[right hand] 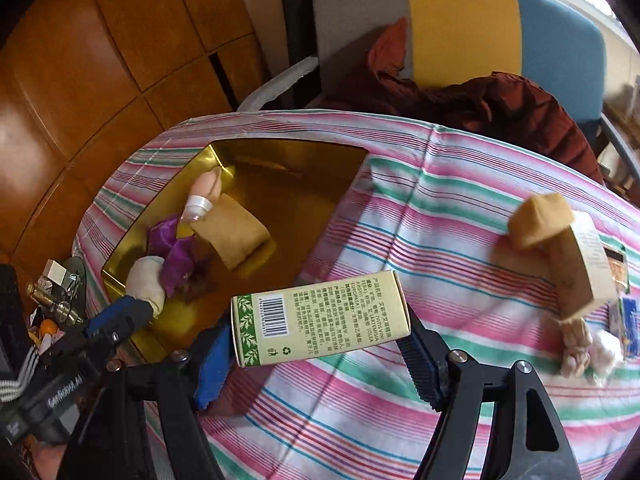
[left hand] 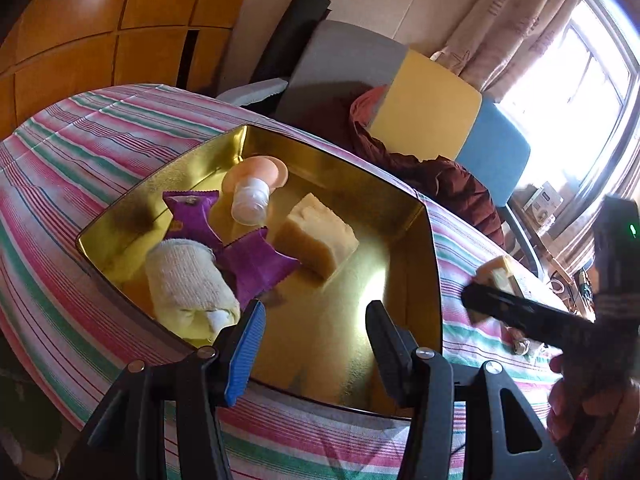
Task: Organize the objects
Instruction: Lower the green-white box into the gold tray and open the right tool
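Observation:
A gold tin tray lies on the striped cloth. It holds a tan soap block, a peach bottle with a clear cap, two purple wrappers and a rolled cream towel. My left gripper hangs open above the tray's near edge, with nothing between its blue pads. My right gripper is shut on a pale green box with a barcode, held lying across the jaws, just right of the tray. The left gripper's fingers show at the tray's near corner.
On the cloth to the right lie another tan block against a cream carton, knotted cloth pieces and a blue packet. A grey, yellow and blue chair with a dark red jacket stands behind. Small clutter sits left.

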Tool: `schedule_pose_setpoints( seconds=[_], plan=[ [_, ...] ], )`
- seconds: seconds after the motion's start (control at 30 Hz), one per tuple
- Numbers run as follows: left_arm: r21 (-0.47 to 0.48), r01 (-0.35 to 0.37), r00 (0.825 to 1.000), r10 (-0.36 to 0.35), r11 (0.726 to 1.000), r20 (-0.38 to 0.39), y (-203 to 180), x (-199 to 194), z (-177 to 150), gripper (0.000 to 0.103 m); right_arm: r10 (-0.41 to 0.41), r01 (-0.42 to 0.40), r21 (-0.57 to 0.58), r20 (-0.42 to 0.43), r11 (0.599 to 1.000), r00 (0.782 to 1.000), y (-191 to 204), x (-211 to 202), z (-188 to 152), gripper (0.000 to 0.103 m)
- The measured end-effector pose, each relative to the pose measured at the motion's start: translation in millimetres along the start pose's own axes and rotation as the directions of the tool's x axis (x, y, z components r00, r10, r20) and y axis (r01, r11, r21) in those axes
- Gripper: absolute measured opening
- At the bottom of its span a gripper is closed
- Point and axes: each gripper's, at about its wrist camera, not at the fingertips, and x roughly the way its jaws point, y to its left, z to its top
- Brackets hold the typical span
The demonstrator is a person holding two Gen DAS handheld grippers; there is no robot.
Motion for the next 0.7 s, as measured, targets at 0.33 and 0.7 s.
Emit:
schedule_pose_setpoints(
  seconds=[0.33, 0.7],
  plan=[
    [-0.105, -0.015, 1.000, 0.016, 0.994, 0.009, 35, -1, 14, 0.053, -0.025, 0.024, -0.011, -0.070, 1.000, 0.997, 35, 82, 76, 0.076],
    [-0.146, -0.029, 1.000, 0.028, 0.989, -0.008, 54, 7, 20, 0.053, 0.008, 0.000, 0.081, -0.097, 0.997, 0.995, 43, 143, 118, 0.082]
  ],
)
